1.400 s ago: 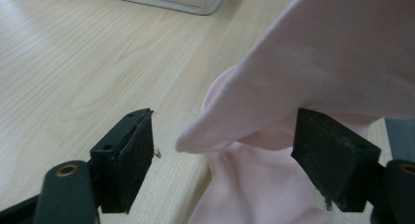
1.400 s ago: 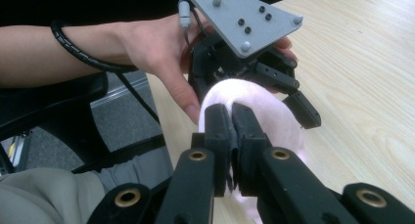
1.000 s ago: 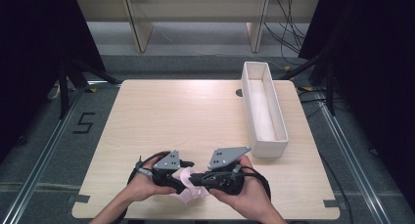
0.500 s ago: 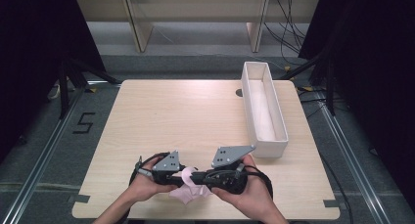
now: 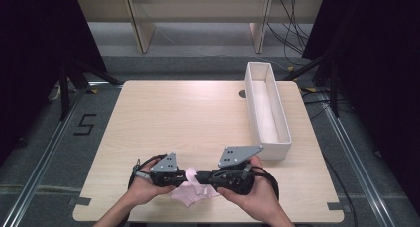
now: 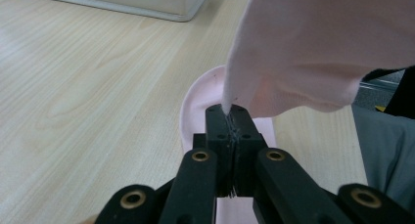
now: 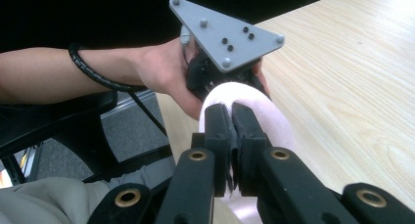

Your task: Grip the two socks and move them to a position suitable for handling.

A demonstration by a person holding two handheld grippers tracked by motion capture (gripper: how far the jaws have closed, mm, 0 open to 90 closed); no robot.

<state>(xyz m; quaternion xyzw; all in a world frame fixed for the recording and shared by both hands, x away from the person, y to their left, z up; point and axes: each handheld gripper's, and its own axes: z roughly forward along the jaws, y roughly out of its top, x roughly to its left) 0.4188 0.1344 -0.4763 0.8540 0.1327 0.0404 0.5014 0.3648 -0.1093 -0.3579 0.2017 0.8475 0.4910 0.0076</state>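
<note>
Pink sock [image 5: 194,193], near table [image 5: 198,118] edge: left tool [image 6: 230,117] just clamped it, right tool [image 7: 230,111] pinches it; pull evenly.

Light wood bench [image 5: 198,123], pretty bare overall. A long white tray [image 5: 256,108] sits along its right side, with a small dark hole [image 5: 241,93] just beside the tray's far end. A pink cloth [image 5: 190,193] rests at the near edge.
</note>
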